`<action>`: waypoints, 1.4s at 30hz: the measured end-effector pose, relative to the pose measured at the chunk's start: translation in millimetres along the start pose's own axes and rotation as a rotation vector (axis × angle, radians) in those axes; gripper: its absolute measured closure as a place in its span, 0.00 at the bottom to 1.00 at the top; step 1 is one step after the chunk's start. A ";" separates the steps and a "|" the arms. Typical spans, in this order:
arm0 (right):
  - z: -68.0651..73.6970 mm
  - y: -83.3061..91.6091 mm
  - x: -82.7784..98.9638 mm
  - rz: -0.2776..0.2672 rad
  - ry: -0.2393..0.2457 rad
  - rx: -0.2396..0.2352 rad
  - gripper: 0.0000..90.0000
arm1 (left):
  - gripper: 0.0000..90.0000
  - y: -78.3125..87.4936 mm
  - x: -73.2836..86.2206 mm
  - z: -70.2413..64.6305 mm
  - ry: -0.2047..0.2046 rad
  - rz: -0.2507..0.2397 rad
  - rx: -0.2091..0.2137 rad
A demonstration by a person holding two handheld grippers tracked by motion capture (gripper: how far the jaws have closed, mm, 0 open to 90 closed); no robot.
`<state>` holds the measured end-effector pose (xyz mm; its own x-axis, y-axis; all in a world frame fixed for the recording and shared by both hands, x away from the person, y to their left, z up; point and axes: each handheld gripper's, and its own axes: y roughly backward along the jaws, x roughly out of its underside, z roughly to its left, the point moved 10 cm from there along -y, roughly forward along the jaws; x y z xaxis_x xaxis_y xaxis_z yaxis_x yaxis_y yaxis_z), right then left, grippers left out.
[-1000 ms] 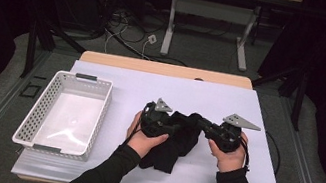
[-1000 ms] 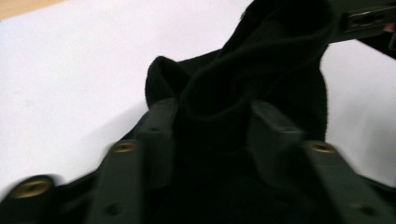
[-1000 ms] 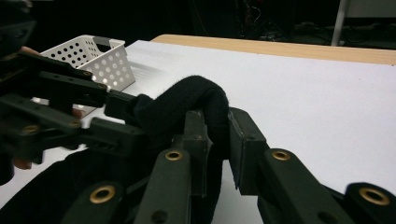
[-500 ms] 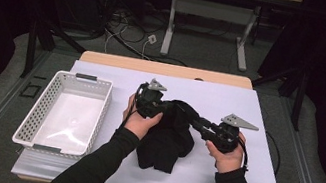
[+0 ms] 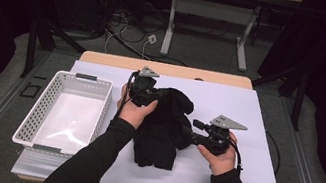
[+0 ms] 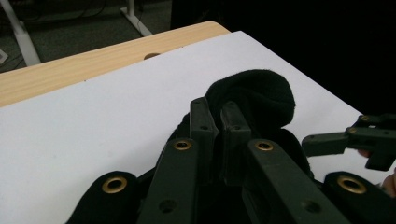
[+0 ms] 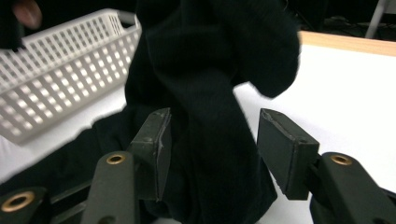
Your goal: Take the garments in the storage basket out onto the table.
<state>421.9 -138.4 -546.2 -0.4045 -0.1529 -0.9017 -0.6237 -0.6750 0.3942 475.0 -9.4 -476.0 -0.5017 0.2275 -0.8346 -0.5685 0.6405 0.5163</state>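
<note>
Both grippers work the black garment (image 5: 165, 125) at centre frame of the high view. Largest first: my white table cover (image 5: 248, 116) spans the middle, left bare so the cloth can be spread and folded. White basket (image 5: 68, 110) sits at left centre, just beside the garment, probably the drop point. Garment lies partly on the cover, its upper edge lifted toward upper centre. Left gripper (image 5: 144, 93) is clamped tight on that edge; in the left gripper view the jaws pinch a fold of cloth (image 6: 252, 95), which keeps the top raised so the rest hangs free. Right gripper (image 5: 197, 130), right of centre, has just been opening: in the right gripper view its pads (image 7: 282, 144) stand apart with cloth between, not pressing. My judgement: releasing to regrip lower.
</note>
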 end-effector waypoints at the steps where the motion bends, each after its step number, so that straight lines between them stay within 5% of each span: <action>1: 0.1 -2.3 2.1 0.011 0.018 0.012 0.50 | 0.96 0.3 -0.7 -0.3 -0.001 -0.002 0.000; 4: -2.1 -5.9 9.7 0.064 0.044 0.050 0.69 | 0.96 2.3 -4.2 -0.8 -0.003 -0.007 0.003; 9: -9.5 -0.1 9.3 0.074 0.027 0.072 0.97 | 0.95 5.6 -8.4 2.8 -0.002 -0.013 -0.004; 14: -22.9 16.4 -4.2 0.014 -0.034 0.077 0.98 | 0.95 6.9 -7.5 11.8 0.023 -0.013 -0.009; 22: -31.9 35.2 -20.6 -0.048 -0.057 0.073 0.98 | 0.95 -2.8 7.2 20.4 0.067 0.012 0.001; 31: -19.9 36.0 -22.3 -0.044 -0.032 0.056 0.98 | 0.95 -7.6 19.9 25.1 0.086 0.028 -0.008; 34: -11.0 32.7 -17.7 -0.019 0.013 0.050 0.98 | 0.92 -7.1 31.6 24.0 0.099 0.037 0.003; 42: -5.1 33.9 0.4 0.044 0.039 0.049 0.98 | 0.66 -4.6 65.5 28.7 0.118 0.070 0.001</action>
<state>404.0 -165.0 -534.1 -0.4065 -0.2102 -0.8891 -0.6380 -0.6313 0.4410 463.5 23.6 -538.5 -0.6136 0.1841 -0.7679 -0.5286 0.6266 0.5727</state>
